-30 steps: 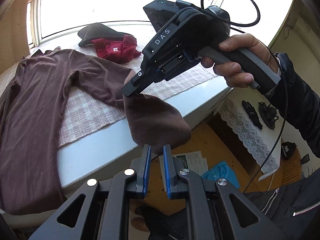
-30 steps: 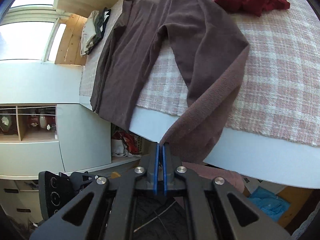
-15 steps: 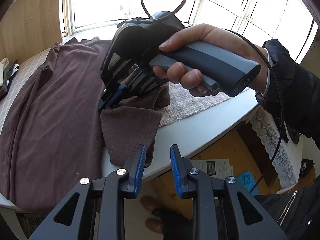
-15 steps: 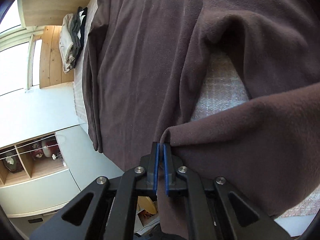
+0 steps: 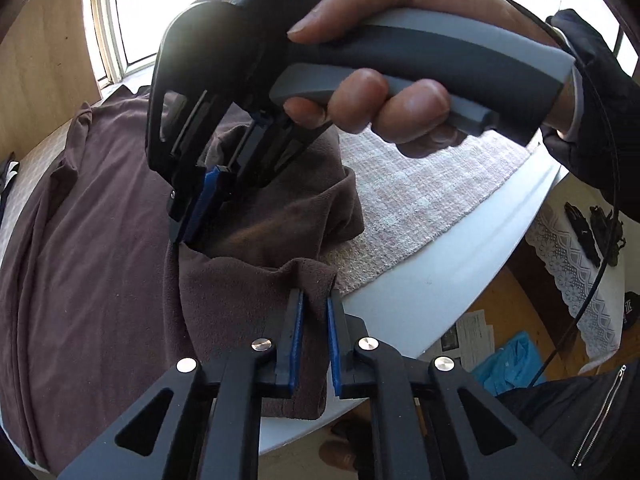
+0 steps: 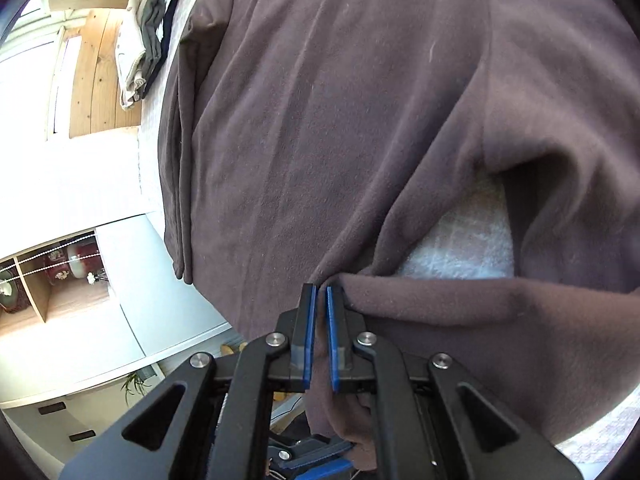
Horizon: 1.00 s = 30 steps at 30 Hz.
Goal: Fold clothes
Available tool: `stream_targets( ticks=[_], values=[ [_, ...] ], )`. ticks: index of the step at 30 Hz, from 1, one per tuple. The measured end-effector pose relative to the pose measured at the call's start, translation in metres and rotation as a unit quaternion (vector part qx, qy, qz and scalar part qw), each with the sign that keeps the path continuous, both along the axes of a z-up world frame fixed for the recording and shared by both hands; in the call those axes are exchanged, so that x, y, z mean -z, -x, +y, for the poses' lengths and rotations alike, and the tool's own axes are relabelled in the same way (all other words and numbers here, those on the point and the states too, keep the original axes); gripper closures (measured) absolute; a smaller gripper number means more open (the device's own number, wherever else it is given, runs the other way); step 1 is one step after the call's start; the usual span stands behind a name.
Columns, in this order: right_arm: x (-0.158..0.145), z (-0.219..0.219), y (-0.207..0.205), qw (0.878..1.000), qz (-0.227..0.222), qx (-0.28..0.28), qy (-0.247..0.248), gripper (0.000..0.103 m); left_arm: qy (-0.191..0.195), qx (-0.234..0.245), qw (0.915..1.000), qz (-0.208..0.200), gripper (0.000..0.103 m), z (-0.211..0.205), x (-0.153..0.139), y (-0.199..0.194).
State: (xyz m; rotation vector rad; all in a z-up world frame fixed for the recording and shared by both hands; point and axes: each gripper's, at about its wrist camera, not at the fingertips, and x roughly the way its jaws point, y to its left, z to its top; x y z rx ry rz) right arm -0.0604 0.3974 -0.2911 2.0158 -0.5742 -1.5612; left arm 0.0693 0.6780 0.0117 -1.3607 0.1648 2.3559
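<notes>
**Item: brown long-sleeved top, sleeve fold in hand**

Location: the brown top (image 6: 320, 128) lies flat on a checked cloth (image 5: 416, 208) covering the white bench (image 5: 460, 276), its hem at the near edge, part hanging over.

Sleeve (image 5: 280, 220): doubled back toward the body, cuff end at the bench's near edge.

Right tool (image 6: 319, 308): I have it clamped narrow on the sleeve's edge.

Left tool (image 5: 313, 320): jaws closing, cuff fabric between them; I judge the pads barely biting yet.

Handling: soft, fleecy, light, limp; it sags wherever unsupported and drags on the cloth. Not fragile, not slippery.

Where to grip: I would pinch seams or cuff edge, both layers together, two points apart to keep the fold straight.
</notes>
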Motion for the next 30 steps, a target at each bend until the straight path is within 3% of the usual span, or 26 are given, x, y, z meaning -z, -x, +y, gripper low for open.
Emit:
stream_targets(
  ticks=[2,5,7,11,15,18,23,28,30],
  values=[
    [0.004,0.004,0.006,1.000,-0.005,0.006,-0.001,0.097,0.003,0.024,0.9996,-0.011,0.089,0.006,0.008,-0.003],
    [0.010,0.000,0.015,1.000,-0.004,-0.004,0.007,0.097,-0.015,0.019,0.9996,-0.012,0.088,-0.001,0.004,-0.012],
    [-0.001,0.001,0.010,0.999,0.023,-0.022,0.006,0.097,-0.039,0.002,0.9992,0.004,0.084,-0.017,-0.013,-0.024],
    [-0.033,0.004,-0.025,0.991,0.081,-0.110,0.009,0.097,-0.046,-0.014,0.9986,0.023,0.080,-0.041,-0.035,-0.044],
    [-0.044,0.003,-0.061,0.978,0.095,-0.186,0.003,0.093,-0.024,0.014,0.9996,0.005,0.080,-0.034,-0.022,-0.042],
    [-0.038,-0.010,-0.074,0.966,0.113,-0.227,-0.040,0.086,-0.025,0.031,0.9992,-0.009,0.080,-0.026,-0.008,-0.036],
    [-0.028,-0.021,-0.078,0.961,0.113,-0.248,-0.053,0.080,0.018,0.044,0.9984,-0.030,0.081,-0.019,0.022,-0.030],
    [-0.034,-0.026,-0.081,0.947,0.145,-0.272,-0.087,0.080,0.009,0.046,0.9983,-0.033,0.080,-0.022,0.021,-0.027],
    [-0.039,-0.031,-0.084,0.939,0.160,-0.290,-0.095,0.075,0.014,0.051,0.9981,-0.031,0.080,-0.021,0.020,-0.029]
  ],
)
